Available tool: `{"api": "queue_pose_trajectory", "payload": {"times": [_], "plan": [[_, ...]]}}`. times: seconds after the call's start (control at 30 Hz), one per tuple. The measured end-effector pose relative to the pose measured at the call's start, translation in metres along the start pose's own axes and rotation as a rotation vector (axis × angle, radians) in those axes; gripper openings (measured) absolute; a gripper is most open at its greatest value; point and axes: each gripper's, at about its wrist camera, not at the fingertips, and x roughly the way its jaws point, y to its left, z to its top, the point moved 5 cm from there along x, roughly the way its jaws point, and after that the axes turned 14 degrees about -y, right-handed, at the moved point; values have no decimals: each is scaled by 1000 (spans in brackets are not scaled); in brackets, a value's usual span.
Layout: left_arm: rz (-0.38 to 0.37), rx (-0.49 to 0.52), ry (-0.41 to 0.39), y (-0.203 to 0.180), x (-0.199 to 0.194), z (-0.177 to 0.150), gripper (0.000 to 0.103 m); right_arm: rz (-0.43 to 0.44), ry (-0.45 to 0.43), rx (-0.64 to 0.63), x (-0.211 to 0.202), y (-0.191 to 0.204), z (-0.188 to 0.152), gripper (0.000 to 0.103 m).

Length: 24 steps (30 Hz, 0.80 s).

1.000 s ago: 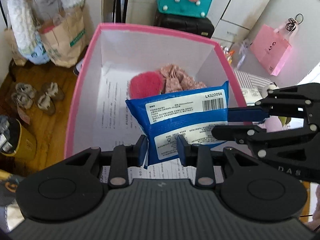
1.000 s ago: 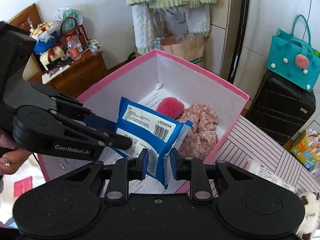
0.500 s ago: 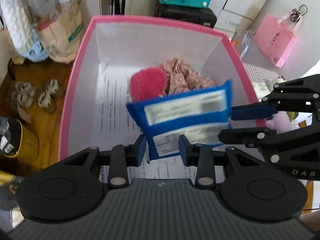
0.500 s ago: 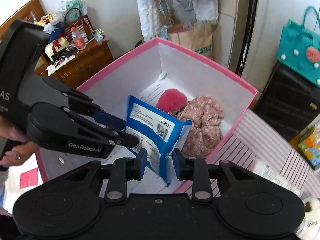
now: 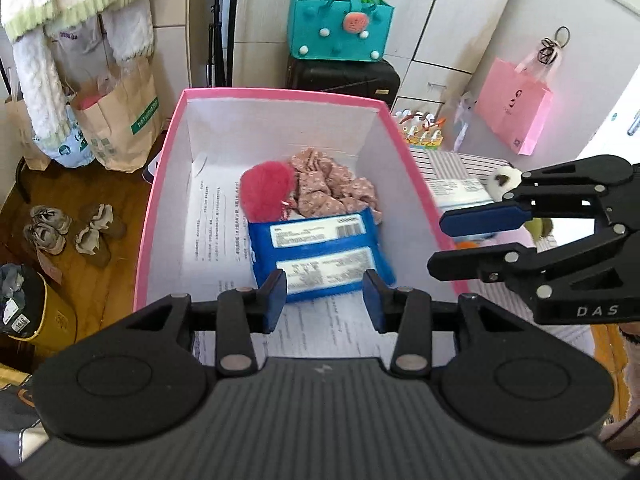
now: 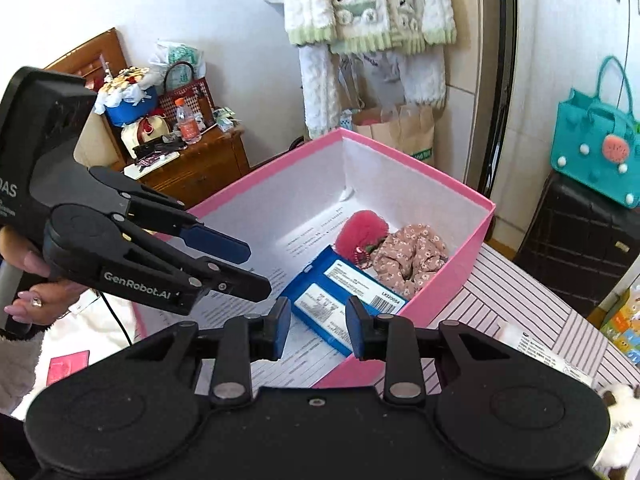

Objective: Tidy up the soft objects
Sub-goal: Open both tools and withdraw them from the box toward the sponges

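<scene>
Blue wipes pack lies flat on the printed paper lining the floor of the pink box, labels up, just beside the red pompom and the crumpled floral cloth, which sit toward the far wall of the box.

To the left of the box, the left wrist view shows small shoes on a wooden floor and a brown paper bag; the right wrist view shows instead a wooden cabinet loaded with clutter and a hand around the left tool's handle. To the right of the box, only the left wrist view takes in a pink gift bag, while both views catch the striped counter against the box's right wall.

The left hand-held gripper has just been opening; its blue pads stand apart above the pack, clear of it, grasping nothing. The right hand-held gripper has likewise just been opening and is released, its pads either side of the pack's near corner in the picture without pressing it.
</scene>
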Motion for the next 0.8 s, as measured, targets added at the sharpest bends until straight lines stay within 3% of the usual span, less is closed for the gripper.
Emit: {"api": "queue_pose_trajectory", "payload": {"times": [0.3,0.53,0.8], "plan": [[19,60,-8,-20,-46,-3,42,-17,-48,-65,-45,30,1,45],[6,146,10,-41,-82,-3,54,-8,-91,-110,-80,47,0,53],[-9,205,5,-65,-98,-9,59,8,-116,-111,-112,51,-5,57]]}}
